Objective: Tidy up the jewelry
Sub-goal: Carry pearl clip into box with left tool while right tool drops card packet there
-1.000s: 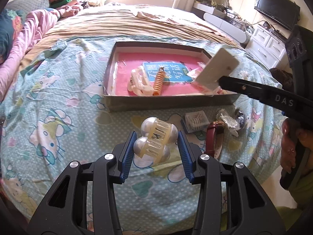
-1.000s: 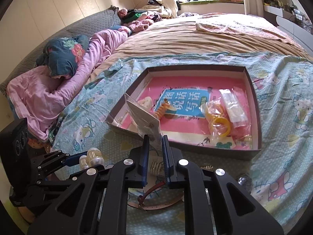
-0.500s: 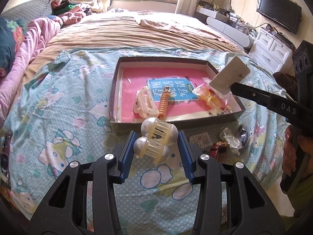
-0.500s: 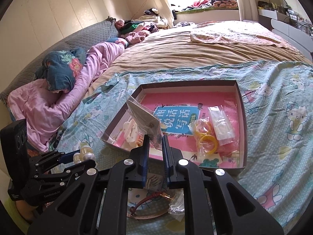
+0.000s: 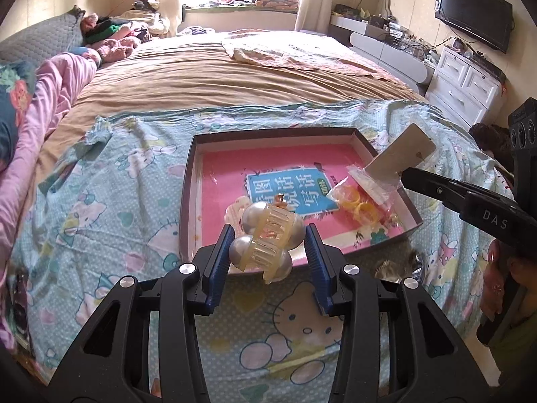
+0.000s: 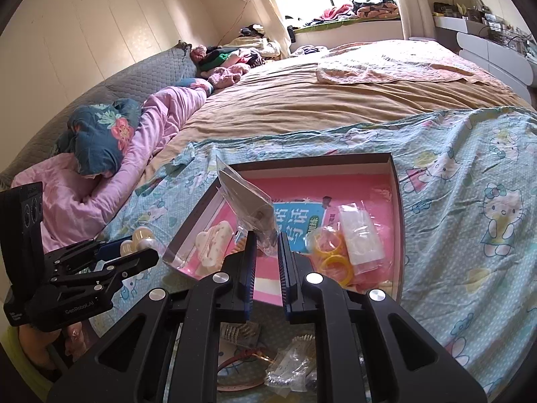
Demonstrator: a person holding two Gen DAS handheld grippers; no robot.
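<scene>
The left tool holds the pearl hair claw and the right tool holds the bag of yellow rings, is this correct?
Not quite. The right tool holds a bagged card; the bag of yellow rings lies in the box, as the right wrist view shows. The left tool does hold the pearl hair claw.

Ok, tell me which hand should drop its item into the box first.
Right. Its tool already holds the bagged earring card over the box, above the pink floor; the left tool with the pearl hair claw hangs near the front edge.
</scene>
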